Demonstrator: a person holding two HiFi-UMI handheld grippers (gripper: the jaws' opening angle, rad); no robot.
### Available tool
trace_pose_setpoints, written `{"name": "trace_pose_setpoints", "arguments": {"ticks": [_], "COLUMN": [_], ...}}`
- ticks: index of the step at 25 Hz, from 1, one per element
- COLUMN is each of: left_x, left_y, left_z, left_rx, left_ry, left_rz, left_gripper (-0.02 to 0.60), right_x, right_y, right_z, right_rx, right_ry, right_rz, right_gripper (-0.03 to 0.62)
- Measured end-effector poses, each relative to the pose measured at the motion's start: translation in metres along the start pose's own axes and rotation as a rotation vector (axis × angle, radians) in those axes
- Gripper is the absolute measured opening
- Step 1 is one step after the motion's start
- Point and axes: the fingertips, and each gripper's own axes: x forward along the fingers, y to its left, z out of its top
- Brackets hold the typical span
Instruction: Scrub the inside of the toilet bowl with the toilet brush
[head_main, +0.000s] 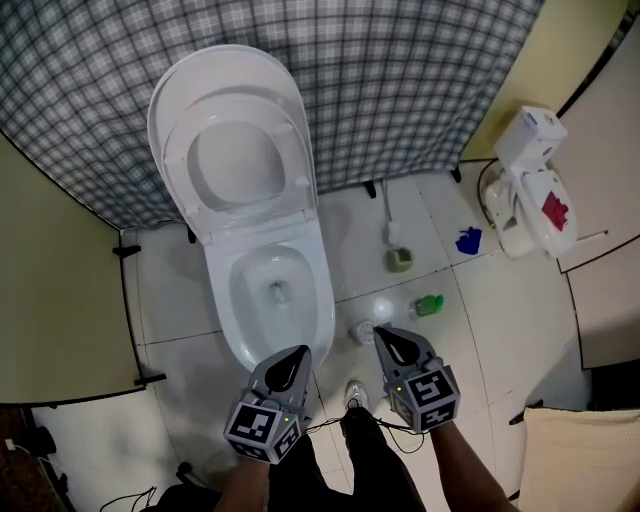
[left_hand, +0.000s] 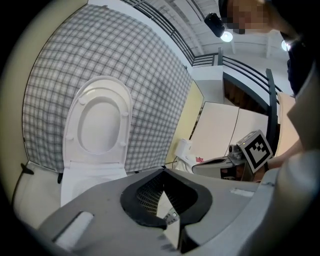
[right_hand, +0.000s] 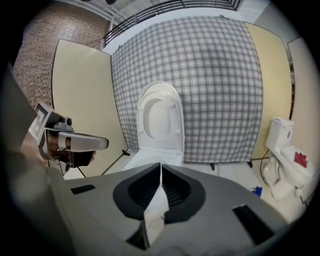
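The toilet brush (head_main: 389, 214) stands upright in a greenish holder (head_main: 400, 260) on the floor, just right of the toilet (head_main: 322, 296) and close to the checked curtain (head_main: 420, 80). Neither gripper touches it. The right gripper (head_main: 380, 331) is the nearer one, held low above the floor well short of the brush. Its jaws are closed tip to tip with nothing between them, as the right gripper view (right_hand: 160, 165) shows plainly. A small green container (head_main: 428, 305) and a pale round object (head_main: 368, 324) lie on the floor between this gripper and the brush holder.

The left gripper (head_main: 298, 352) hangs at the front edge of the toilet, pointing toward the bowl. Its jaws also meet at the tips and hold nothing (left_hand: 163, 173). The two grippers are side by side, near each other but apart.

The toilet's lid and seat (head_main: 240, 160) are raised against the curtain, and the bowl is open, with a little water at the bottom.

The floor (head_main: 500, 320) is white tile with dark seams. A blue scrap (head_main: 468, 240) lies to the right, next to a second, smaller white toilet (head_main: 535, 180) with a red patch on it. Beige panels (head_main: 60, 300) close the space on both sides of the curtain. The person's dark trouser legs and one shoe (head_main: 355, 392) show between the grippers.
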Motion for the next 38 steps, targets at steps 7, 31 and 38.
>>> {"name": "trace_pose_setpoints", "arguments": {"ticks": [7,31,38], "left_x": [0.036,0.094,0.098], "left_y": [0.014,0.027,0.032], "left_z": [-0.065,-0.173,-0.171], "left_rx": [-0.026,-0.076,-0.080], "left_ry": [0.063,0.164,0.179], "left_rz": [-0.013,-0.045,-0.043], "left_gripper": [-0.012,-0.012,-0.012], "right_x": [0.049,0.175,0.192], "right_y": [-0.055,-0.147,-0.159], "right_z": [-0.106,-0.340,-0.355], "right_rx": [0.036,0.144,0.154], "right_ry": [0.153,0.556,0.554], "right_rz": [-0.079,-0.227,-0.230], "right_gripper": [0.037,0.236,0.230]}}
